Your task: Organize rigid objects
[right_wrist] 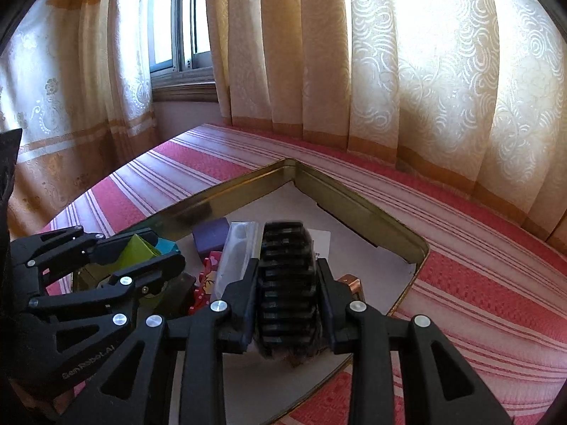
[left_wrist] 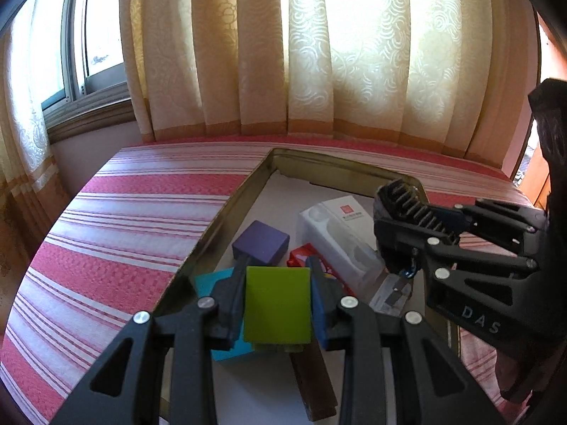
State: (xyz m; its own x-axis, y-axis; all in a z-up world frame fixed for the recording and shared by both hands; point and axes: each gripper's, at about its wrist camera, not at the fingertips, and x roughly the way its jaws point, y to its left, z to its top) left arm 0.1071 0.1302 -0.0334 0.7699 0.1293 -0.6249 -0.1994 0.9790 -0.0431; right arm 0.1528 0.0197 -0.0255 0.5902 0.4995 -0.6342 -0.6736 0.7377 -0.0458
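Note:
My left gripper [left_wrist: 278,265] is shut on a lime green block [left_wrist: 278,304] just above a gold tin tray [left_wrist: 234,205] lined with white paper. In the tray lie a purple block [left_wrist: 262,241], a cyan block [left_wrist: 209,283], a red patterned piece [left_wrist: 301,255], a clear white box [left_wrist: 340,233] and a brown wooden bar [left_wrist: 312,382]. My right gripper [right_wrist: 287,265] is shut on a black toothed clip [right_wrist: 287,283] over the tray's [right_wrist: 354,205] middle. In the right wrist view the left gripper [right_wrist: 141,258] and green block [right_wrist: 136,249] are at the left.
The tray sits on a red and white striped cloth [left_wrist: 124,219] covering the table. Cream patterned curtains [left_wrist: 319,53] and a window [left_wrist: 99,35] stand close behind. A small copper piece [right_wrist: 349,279] lies by the tray's near right edge. The table's left edge drops off.

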